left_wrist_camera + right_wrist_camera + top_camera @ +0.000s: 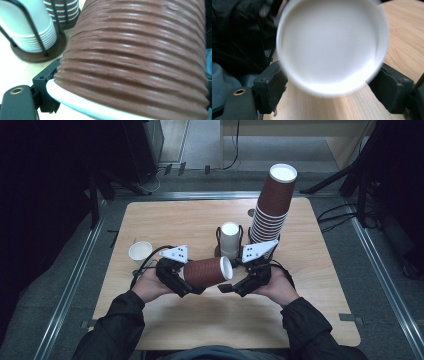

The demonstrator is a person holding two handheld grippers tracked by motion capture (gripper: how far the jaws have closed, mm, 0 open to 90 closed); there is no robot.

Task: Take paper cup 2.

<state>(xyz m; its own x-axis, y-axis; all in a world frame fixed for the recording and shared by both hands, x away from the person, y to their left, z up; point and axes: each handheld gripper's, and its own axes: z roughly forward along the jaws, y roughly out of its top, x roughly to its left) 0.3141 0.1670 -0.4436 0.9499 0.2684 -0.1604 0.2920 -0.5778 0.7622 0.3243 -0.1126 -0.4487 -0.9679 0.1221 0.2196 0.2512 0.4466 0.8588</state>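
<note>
Looking down from the high view, a brown cup (206, 272) lies sideways above the desk (165, 222), held by the left tool (181, 282), its white mouth turned toward the right tool (229, 288). Behind stand a tall brown stack (270, 212), a white stack (230, 239) in a holder, and a lone white cup (140, 252). Judging by this, one cup is off its stack and is yet to be placed. Both hands sit low and near each other, wrists turned inward.

In the left gripper view, the cup's ribbed wall (135, 57) lies across the tool, apparently clasped.

In the right gripper view, the cup's mouth (332, 47) sits between spread jaws; I can't tell whether the pads touch it.
</note>
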